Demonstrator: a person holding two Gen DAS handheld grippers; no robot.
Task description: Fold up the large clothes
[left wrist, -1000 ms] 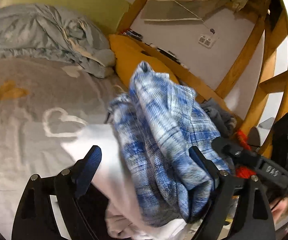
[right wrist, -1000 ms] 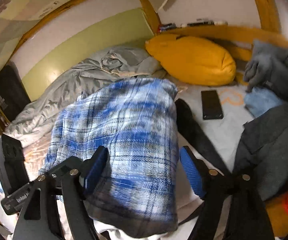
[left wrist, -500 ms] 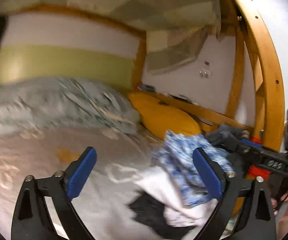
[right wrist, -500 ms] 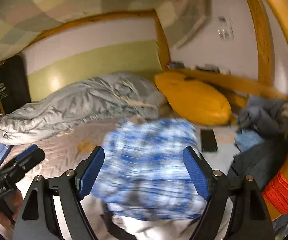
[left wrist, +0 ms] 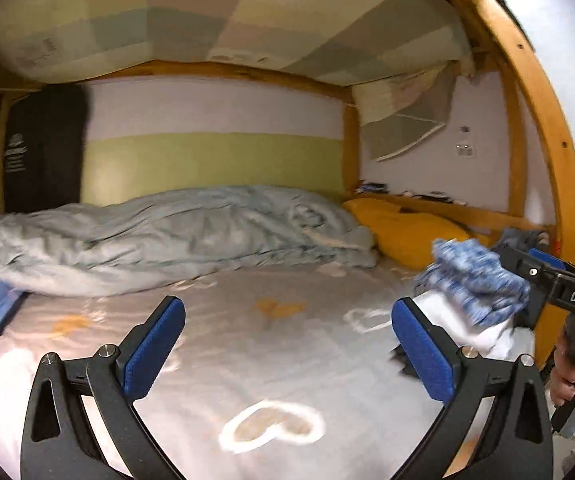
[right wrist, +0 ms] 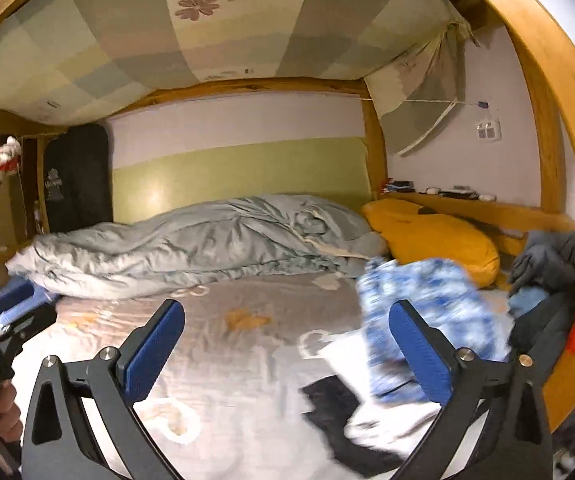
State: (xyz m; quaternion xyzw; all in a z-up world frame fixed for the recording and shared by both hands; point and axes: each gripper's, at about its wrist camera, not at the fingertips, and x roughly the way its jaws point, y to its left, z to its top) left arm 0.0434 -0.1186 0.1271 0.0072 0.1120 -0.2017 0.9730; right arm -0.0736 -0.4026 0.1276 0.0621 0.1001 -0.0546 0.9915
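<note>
Left gripper (left wrist: 287, 338) at lower centre of the left wrist view, jaws spread wide, blue pads (left wrist: 155, 346) with nothing between them, only grey bedsheet (left wrist: 271, 368) with heart prints beyond. Right gripper (right wrist: 285, 340) at lower centre of the right wrist view, likewise gaping wide and holding nothing. Blue plaid shirt (right wrist: 427, 312) blurred at right of that frame, bunched on top of a white garment (right wrist: 383, 420) and a black garment (right wrist: 331, 400), partly behind the right-hand pad. Same shirt (left wrist: 475, 280) at right edge of the left wrist view, lying on the white cloth just beside the other gripper's black body marked "DAS". Yellow pillow (right wrist: 431, 240) at middle right, behind the shirt, against the wooden bed frame (right wrist: 559, 160). Rumpled pale grey duvet (right wrist: 191, 248) across the middle of the frame along the green and white wall. Grey clothing heap (right wrist: 547, 260) at far right beside the pillow. Patchwork fabric with flower print overhead at top of both frames.
</note>
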